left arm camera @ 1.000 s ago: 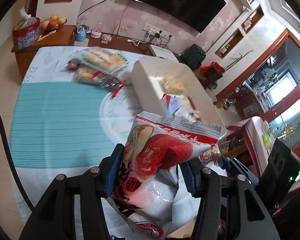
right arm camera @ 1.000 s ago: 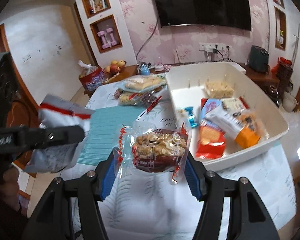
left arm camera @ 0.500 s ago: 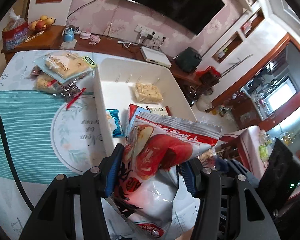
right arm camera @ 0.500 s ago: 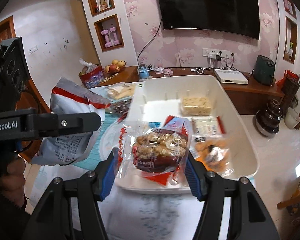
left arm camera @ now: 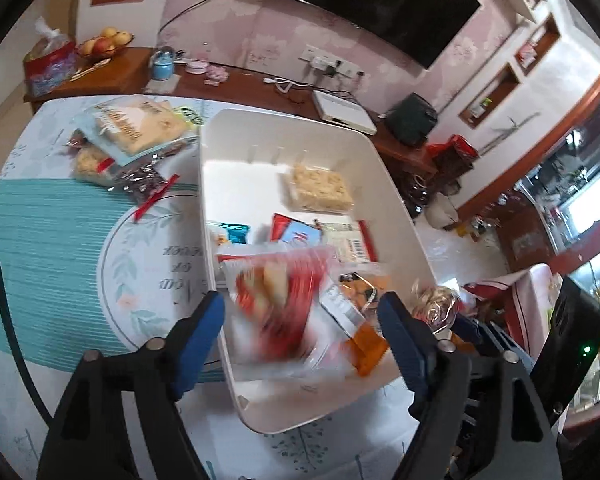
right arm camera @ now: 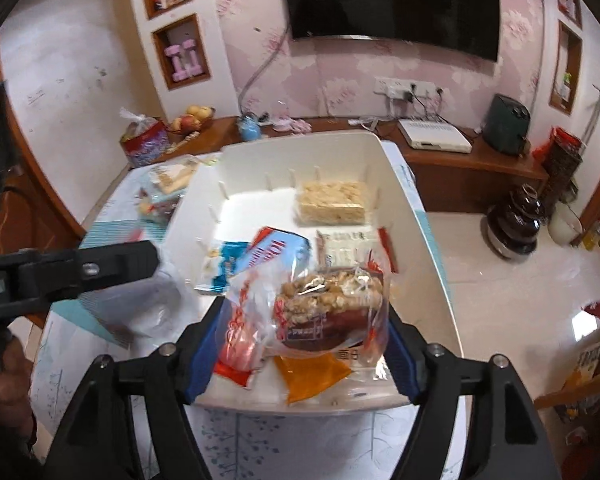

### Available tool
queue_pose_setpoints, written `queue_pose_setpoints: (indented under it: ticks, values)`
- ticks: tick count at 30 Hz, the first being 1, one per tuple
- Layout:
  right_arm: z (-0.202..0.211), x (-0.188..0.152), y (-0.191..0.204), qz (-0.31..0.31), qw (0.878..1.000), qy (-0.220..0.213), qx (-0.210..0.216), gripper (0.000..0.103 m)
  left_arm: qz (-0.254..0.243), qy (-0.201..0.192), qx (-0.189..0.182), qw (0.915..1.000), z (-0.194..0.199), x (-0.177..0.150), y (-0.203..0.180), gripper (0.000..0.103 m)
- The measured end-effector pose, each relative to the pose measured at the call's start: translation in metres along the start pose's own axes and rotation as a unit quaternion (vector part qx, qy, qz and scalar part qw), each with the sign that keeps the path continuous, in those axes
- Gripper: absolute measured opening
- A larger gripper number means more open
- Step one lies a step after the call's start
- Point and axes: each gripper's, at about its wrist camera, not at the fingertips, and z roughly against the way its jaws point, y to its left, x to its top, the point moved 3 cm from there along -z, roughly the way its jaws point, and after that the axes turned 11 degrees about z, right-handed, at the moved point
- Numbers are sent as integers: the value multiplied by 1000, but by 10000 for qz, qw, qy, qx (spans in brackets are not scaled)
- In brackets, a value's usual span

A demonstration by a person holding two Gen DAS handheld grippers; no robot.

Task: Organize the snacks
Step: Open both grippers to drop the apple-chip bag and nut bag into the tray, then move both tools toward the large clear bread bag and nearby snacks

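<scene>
1. Both views are bright with even, soft daylight and faint shadows.
2. In the left wrist view a window [left arm camera: 592, 204] at the right is blown out white.
3. Glare streaks the floor [right arm camera: 540, 280].
4. A red snack bag [left arm camera: 276, 304] is motion-blurred; the background stays fairly sharp.
5. Fisheye bending curves walls, with black vignette corners.

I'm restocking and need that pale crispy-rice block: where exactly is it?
Find the white bin on the table. The rice block lies alone at its far end, by the slotted wall. Unlike the printed packets nearer the grippers, it is clear-wrapped, pale yellow and rectangular.
</scene>
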Motion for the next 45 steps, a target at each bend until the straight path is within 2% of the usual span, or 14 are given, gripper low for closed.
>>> queue_pose_setpoints:
  ticks: [3, 8, 12, 22, 28, 32, 39, 42, 45]
  values:
    - [-8, -2, -3, -77, 9999, 121, 94, 75, 91, -45, 86, 9999, 2, 4, 7, 81]
    - [-8, 1, -3, -66, 9998, 41, 181, 80, 153, -210, 238, 9994, 8, 14, 17, 83]
    - [-8, 10, -1, 19, 9997, 5, 230, 81, 231, -380, 281, 9986, 16, 28, 24, 83]
    - [-14, 50, 10, 427, 9983, -144, 362, 81, 843, -836, 597, 9911, 27, 70, 80, 86]
    - [-23, 82, 29, 690, 9957, -121, 604, 81, 1281, -833, 911, 9841, 19, 91, 125, 86]
    - [-33, 111, 44, 855, 9932, -138, 775, 81, 1286, -772, 1041, 9832, 6, 100, 148, 86]
    - [-51, 165, 83, 1630, 9822, -323, 880, 81, 1097, -607, 1109, 9859, -19, 110, 170, 86]
    - [-63, 180, 108, 2114, 9724, -257, 950, 81, 1016, -554, 1124, 9869, -32, 111, 178, 86]
    - [-75, 188, 136, 2672, 9598, -150, 848, 81, 987, -559, 1092, 9875, -44, 110, 187, 86]
